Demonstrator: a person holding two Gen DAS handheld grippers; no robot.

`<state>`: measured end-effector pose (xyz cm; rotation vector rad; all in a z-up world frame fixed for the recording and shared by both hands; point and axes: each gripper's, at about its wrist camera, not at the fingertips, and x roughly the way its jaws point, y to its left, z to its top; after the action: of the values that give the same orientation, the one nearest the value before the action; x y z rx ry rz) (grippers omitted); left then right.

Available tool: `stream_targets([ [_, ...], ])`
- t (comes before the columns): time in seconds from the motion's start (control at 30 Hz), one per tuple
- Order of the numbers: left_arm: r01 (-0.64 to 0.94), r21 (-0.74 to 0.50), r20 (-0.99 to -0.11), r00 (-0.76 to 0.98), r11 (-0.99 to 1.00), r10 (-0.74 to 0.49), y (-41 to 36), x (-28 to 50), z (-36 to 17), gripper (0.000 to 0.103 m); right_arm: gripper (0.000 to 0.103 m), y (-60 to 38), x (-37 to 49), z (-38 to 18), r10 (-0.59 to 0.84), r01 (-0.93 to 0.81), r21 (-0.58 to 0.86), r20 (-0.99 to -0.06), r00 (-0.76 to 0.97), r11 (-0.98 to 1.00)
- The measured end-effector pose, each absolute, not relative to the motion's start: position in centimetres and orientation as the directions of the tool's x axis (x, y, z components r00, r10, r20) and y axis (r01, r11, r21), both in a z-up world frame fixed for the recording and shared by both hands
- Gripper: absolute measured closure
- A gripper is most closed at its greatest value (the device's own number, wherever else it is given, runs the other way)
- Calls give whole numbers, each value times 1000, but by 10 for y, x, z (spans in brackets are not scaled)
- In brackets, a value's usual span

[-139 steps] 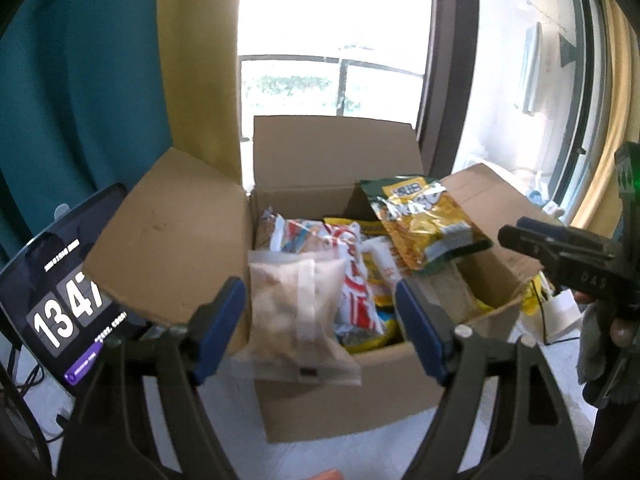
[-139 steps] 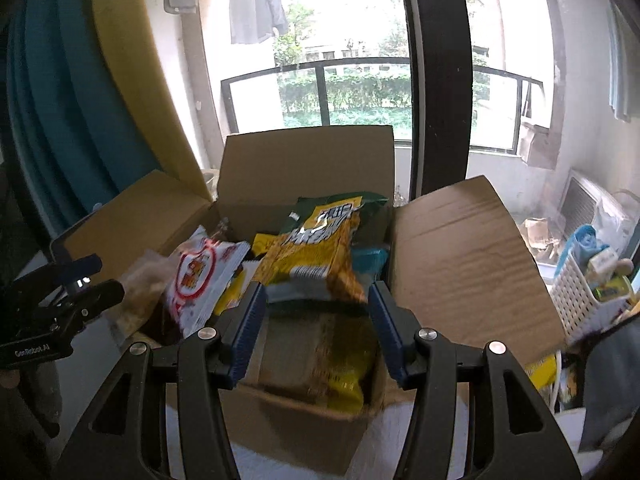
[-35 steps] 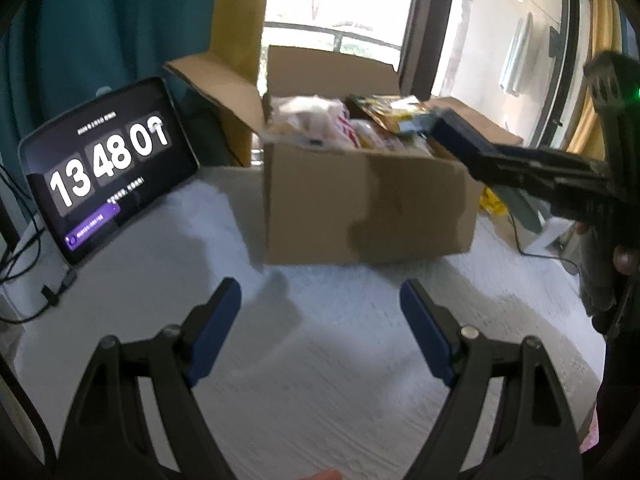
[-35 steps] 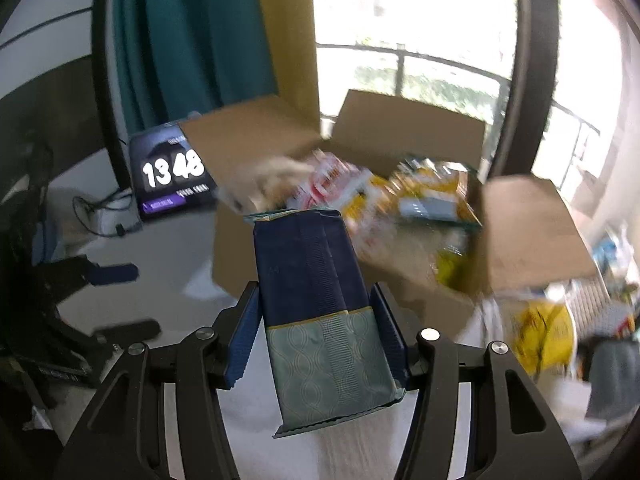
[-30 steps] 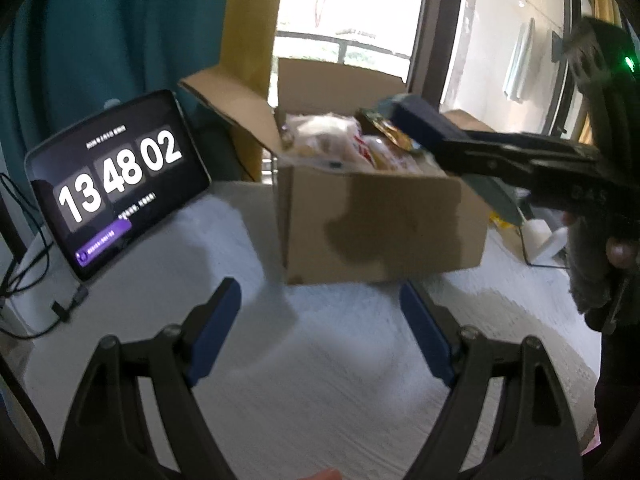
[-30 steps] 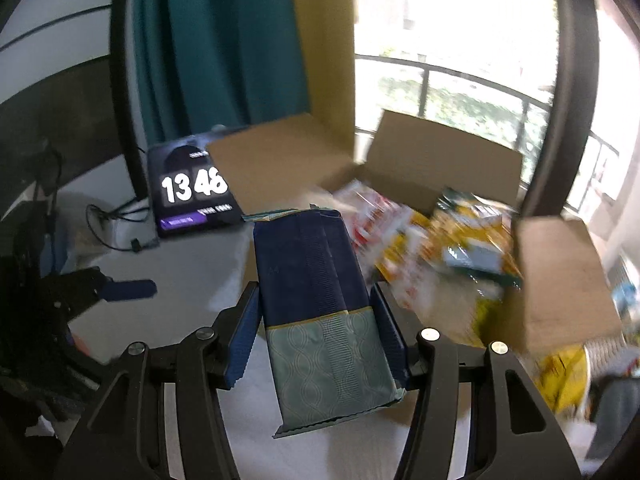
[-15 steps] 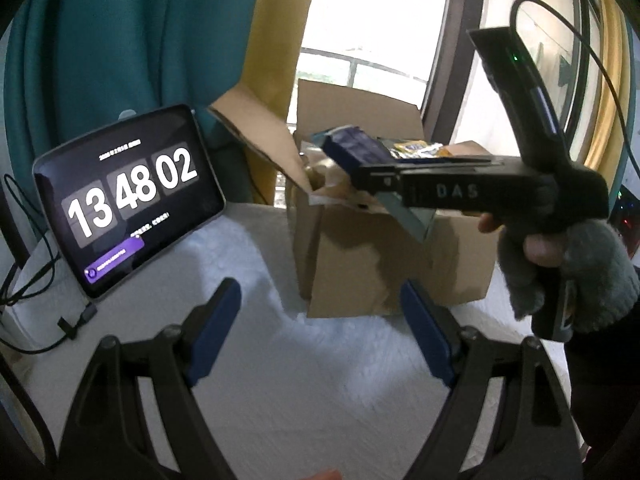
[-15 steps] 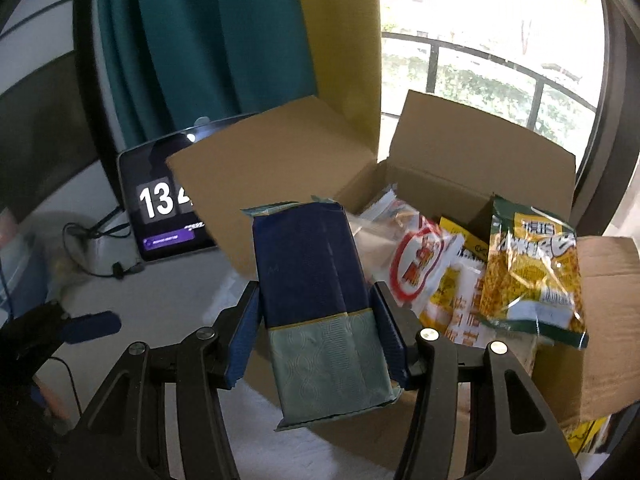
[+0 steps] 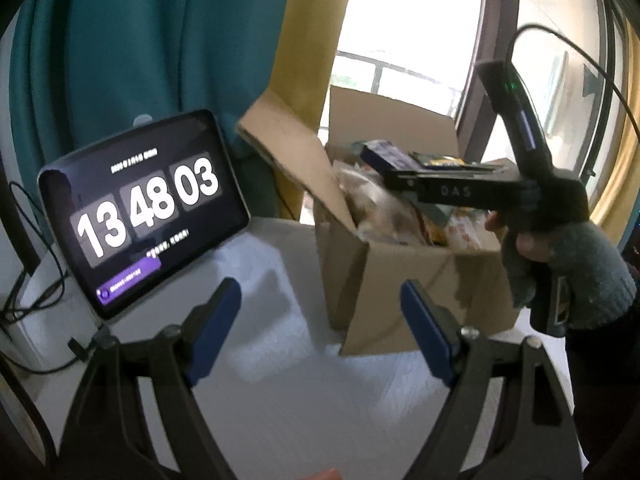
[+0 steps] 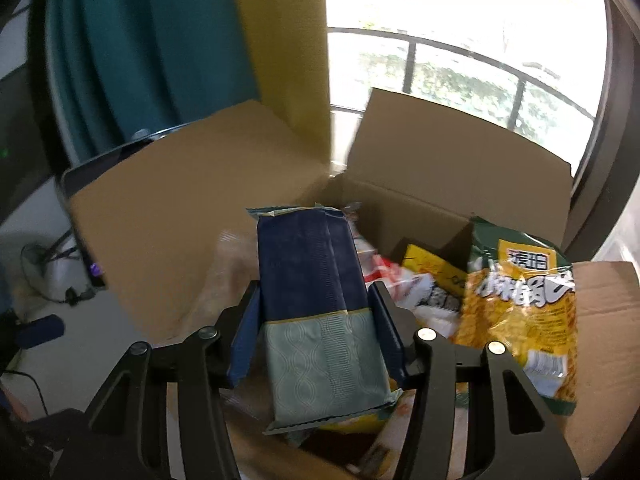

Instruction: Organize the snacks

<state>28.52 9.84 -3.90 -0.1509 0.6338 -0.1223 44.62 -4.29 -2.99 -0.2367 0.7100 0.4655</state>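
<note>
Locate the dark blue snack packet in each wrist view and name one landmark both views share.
Left wrist view: the dark blue snack packet shows upper centre-right, in the right hand-held gripper, over the box.
Right wrist view: the packet fills the centre, between the blue pads.
Shared landmark: the open cardboard box of snacks.

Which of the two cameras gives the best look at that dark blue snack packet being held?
The right wrist view: the dark blue packet fills the middle, clamped lengthwise in the right gripper above the cardboard box. The left wrist view shows only its far end past the gripper, small and blurred.
</note>
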Motion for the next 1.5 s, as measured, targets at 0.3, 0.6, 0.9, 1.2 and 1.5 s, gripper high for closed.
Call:
stream_targets([
  [0.3, 65, -155, -554, 821, 986, -141, 91, 305, -23, 20, 47, -96, 439, -23, 321, -414, -2, -630, 707, 910],
  [0.6, 87, -137, -552, 821, 987, -149, 67, 315, -21, 20, 31, -117, 430, -31, 387, -425, 98, -630, 673, 900],
  [0.9, 108, -125, -547, 822, 986, -159, 53, 311, -18, 20, 31, -134, 412, -24, 370, -410, 83, -617, 695, 908],
  [1.2, 119, -95, -536, 831, 988, -152, 36, 294, -10, 5, 31, -152, 382, -16, 341, -389, 55, -605, 719, 919],
  [1.5, 153, -117, -529, 827, 981, -192, 20, 264, -13, 4, 31, -175, 334, -9, 312, -364, 34, -588, 746, 931],
])
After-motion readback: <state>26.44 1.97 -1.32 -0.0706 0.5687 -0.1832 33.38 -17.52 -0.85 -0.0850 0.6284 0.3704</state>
